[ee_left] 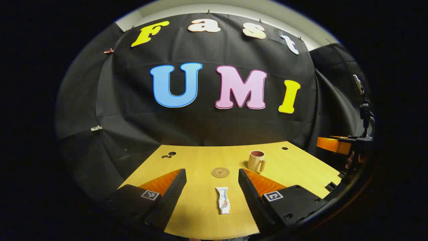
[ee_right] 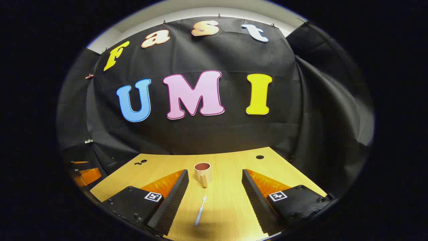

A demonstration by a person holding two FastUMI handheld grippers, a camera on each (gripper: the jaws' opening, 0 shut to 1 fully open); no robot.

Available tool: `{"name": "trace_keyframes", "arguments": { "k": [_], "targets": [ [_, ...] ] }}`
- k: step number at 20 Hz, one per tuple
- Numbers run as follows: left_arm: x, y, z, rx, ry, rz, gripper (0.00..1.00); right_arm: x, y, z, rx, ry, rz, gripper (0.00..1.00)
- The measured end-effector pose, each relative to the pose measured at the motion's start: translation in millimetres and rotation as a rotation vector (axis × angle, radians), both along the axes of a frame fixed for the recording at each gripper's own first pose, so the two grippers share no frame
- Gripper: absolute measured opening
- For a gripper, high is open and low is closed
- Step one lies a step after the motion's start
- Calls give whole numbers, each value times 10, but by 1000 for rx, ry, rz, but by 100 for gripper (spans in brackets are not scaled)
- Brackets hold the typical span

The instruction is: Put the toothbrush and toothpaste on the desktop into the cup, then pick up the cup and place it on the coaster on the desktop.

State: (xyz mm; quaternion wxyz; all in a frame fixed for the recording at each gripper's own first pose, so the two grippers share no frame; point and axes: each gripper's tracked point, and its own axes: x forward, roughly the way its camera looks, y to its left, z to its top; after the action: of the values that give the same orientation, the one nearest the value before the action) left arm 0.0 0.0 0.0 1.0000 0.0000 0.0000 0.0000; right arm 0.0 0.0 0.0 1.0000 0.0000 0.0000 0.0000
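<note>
Both your grippers hang with fingers apart, empty: left gripper (ee_left: pixel 211 182) frames the toothpaste tube (ee_left: pixel 223 200), right gripper (ee_right: pixel 215 182) the toothbrush (ee_right: pixel 200 211), each flat on the tabletop (ee_left: pixel 197 160), long axis pointing ahead between its fingers

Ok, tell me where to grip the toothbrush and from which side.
Grip the toothbrush at mid-handle, coming from above. It lies flat on the desktop, head toward the cup, in line between the right gripper's open fingers, so they would probably close across its thin handle.
</note>
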Motion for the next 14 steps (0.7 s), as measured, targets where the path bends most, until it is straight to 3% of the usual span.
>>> {"name": "trace_keyframes", "arguments": {
  "k": [14],
  "targets": [
    [354, -176, -234, -18, 104, -37, 98, 323, 54, -31, -5, 43, 67, 96]
  ]
}}
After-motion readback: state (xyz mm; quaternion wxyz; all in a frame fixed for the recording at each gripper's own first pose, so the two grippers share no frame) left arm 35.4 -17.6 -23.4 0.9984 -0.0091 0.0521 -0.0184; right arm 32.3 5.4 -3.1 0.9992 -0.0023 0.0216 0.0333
